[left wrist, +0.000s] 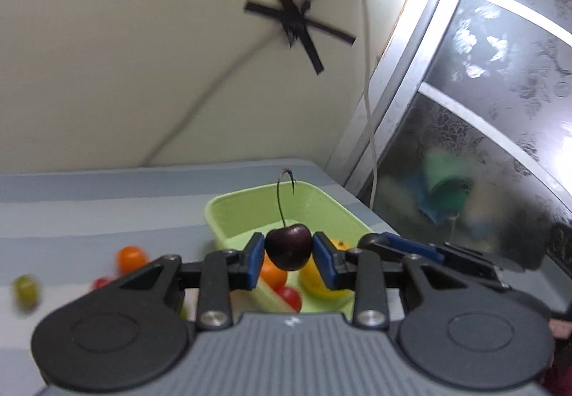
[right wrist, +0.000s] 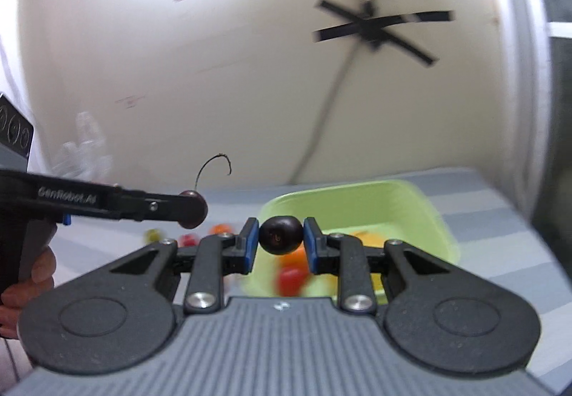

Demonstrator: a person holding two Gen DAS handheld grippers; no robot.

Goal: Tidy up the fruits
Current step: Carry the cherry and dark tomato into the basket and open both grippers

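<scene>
Tongs of both hands, each pinching one fruit: left tongs [left wrist: 289, 251] grip a stemmed dark cherry [left wrist: 288, 246], right tongs [right wrist: 280, 240] a stemless dark cherry [right wrist: 280, 235]. Green tray [right wrist: 422, 213] of fruit lies at twelve o'clock; loose fruits [left wrist: 131, 258] on the striped worktop [left wrist: 89, 213] at ten o'clock.

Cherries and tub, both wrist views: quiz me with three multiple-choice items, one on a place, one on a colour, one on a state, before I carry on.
1. Where do the loose fruits lie?
A. on the striped table left of the tub
B. on the windowsill
C. on the wall

2. What colour is the tub?
A. red
B. light green
C. black

3. How is the left gripper?
A. empty
B. shut on a stemmed cherry
C. out of view

Answers: 1 A, they sit beside the tub; 2 B, its walls are pale green; 3 B, the jaws press both sides.
</scene>
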